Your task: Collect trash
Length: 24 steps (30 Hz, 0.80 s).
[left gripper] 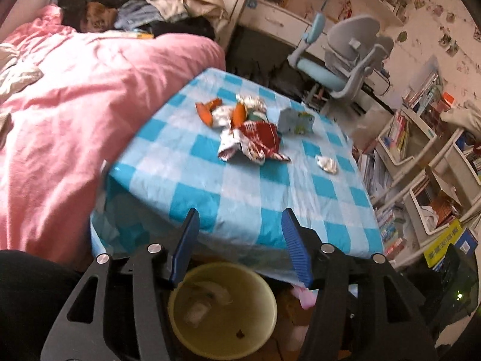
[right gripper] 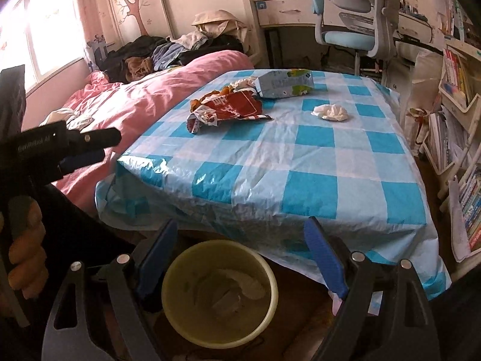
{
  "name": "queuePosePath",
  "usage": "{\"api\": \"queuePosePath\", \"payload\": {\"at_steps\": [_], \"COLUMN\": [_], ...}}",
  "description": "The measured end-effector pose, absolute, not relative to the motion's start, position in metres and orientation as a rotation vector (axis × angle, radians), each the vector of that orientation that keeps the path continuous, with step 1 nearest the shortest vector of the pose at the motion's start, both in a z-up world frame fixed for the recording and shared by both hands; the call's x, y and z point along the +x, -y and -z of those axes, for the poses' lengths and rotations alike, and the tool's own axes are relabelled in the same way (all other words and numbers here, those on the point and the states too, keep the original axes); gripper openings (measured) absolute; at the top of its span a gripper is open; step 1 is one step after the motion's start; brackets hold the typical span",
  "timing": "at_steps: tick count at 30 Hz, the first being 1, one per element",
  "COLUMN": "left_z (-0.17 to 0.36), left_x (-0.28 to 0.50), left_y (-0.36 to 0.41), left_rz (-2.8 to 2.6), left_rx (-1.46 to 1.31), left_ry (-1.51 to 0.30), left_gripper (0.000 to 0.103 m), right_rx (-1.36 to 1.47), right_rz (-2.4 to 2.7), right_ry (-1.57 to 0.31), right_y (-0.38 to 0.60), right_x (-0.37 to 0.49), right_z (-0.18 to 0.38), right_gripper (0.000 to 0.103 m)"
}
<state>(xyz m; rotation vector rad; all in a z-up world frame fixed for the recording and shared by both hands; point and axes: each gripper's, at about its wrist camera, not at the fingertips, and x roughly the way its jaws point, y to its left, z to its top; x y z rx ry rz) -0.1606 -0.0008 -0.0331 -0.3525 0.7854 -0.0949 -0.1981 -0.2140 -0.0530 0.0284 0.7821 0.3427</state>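
both hand-held grippers (left gripper: pixel 240 246) (right gripper: pixel 240 255) open, empty, above yellow bin (left gripper: pixel 222 310)

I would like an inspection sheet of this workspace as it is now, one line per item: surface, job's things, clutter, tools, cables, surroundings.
Surface: table under a blue and white checked plastic cloth, wrinkled.
Job's things: red snack wrapper, grey-blue packet, crumpled tissue and orange wrappers on the cloth; yellow bin on the floor in front of the table, with trash inside.
Clutter: nothing seen on the table besides the trash.
Tools: left tool open, nothing between its jaws; right tool open, nothing between its jaws; both above the bin.
Cables: nothing seen.
Surroundings: bed with pink cover, clothes pile, desk chair, book racks.
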Motion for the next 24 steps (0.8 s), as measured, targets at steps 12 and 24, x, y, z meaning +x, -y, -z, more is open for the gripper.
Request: {"api": "queuePosePath", "payload": {"at_steps": [12,24], "left_z": [0.024,0.021], "left_x": [-0.167,-0.169], "left_y": [0.001,0.005], "left_rz": [0.04,0.004], "left_rx": [-0.28,-0.24], "left_ry": [-0.712,-0.692], "left_gripper": [0.058,0.065], "right_rx": [-0.015,-0.059], "right_rz": [-0.341,-0.344], "right_ry": [-0.738,-0.717], "right_y": [0.206,0.198], "right_x": [-0.202,-0.203], "right_z": [0.05,0.05], "right_gripper": [0.085,0.086]}}
